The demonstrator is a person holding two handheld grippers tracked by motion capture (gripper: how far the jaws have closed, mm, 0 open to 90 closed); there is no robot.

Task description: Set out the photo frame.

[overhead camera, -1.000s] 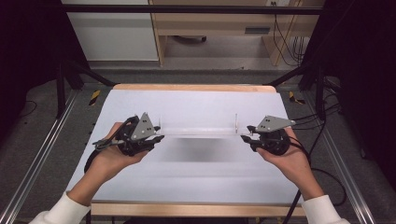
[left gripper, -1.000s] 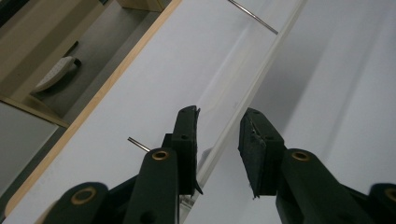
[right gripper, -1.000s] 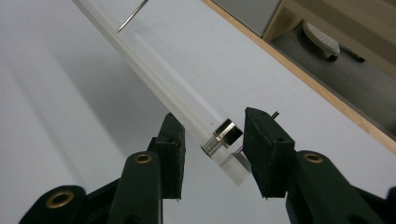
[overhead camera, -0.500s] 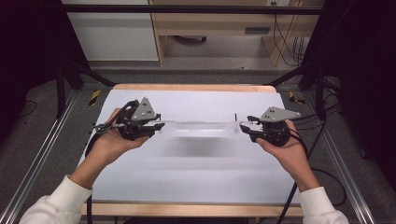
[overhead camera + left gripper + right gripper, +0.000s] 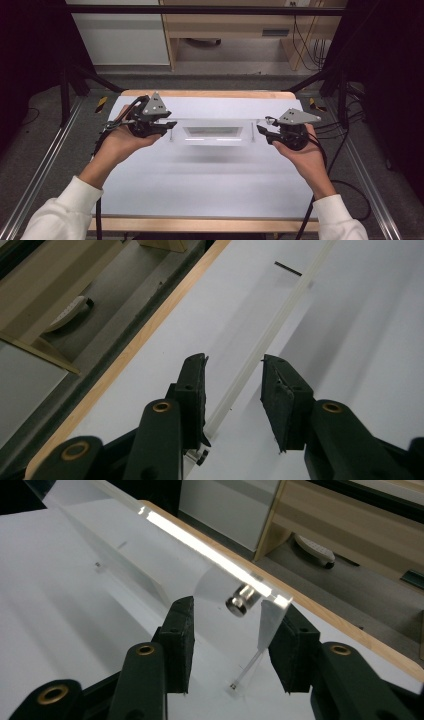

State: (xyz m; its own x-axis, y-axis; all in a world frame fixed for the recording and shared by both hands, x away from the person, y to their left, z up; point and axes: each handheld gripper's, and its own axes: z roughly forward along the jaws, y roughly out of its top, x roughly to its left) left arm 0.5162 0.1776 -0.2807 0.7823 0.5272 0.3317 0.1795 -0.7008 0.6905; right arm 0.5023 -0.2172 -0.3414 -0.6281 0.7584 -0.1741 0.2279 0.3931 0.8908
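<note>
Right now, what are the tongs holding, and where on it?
A clear acrylic panel, lifted over the table. The left tongs and right tongs sit at its opposite ends; jaws straddle the edges, but a firm clamp cannot be confirmed.

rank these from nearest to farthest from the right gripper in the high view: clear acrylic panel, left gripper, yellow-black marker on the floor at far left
1. clear acrylic panel: its end sits at the jaws of the right gripper, just to its left.
2. left gripper: at the panel's opposite end.
3. yellow-black marker: on the floor beyond the table's far left corner.
</note>
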